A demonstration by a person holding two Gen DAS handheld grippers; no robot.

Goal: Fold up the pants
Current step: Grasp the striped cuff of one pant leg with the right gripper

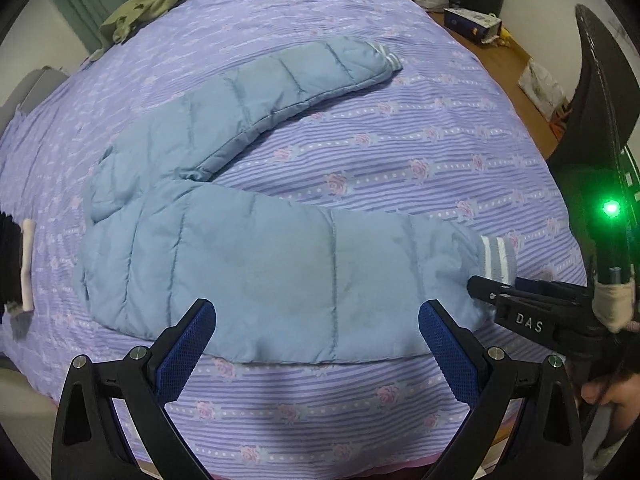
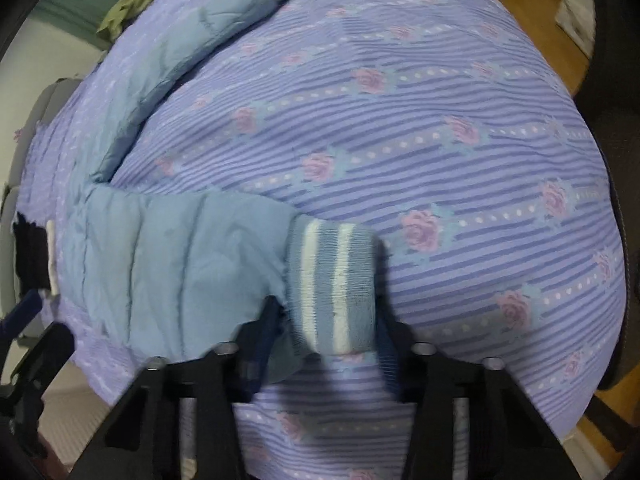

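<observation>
Right claw (image 2: 320, 344), pointing steeply down at the near edge of the bed (image 2: 440, 128), has its jaws drawn narrow around the striped cuff (image 2: 332, 284) of the nearer trouser leg; the cuff sits between the two blue pads, but whether they press on it cannot be told through the blur. Left claw (image 1: 318, 340), also pointing down, stands wide with nothing between its pads (image 1: 184, 352), hovering over the lower edge of that same leg. Pants (image 1: 248, 256), pale blue and quilted, lie spread flat on the purple striped, rose-patterned bedcover, the two legs forked apart: one along the near edge, the other (image 1: 256, 100) angled toward the far side, its own striped cuff (image 1: 386, 56) well apart from the first. A green garment (image 1: 148, 4) lies crumpled at the far edge of the bed. A hand (image 1: 612, 396) grips the right claw's handle.
</observation>
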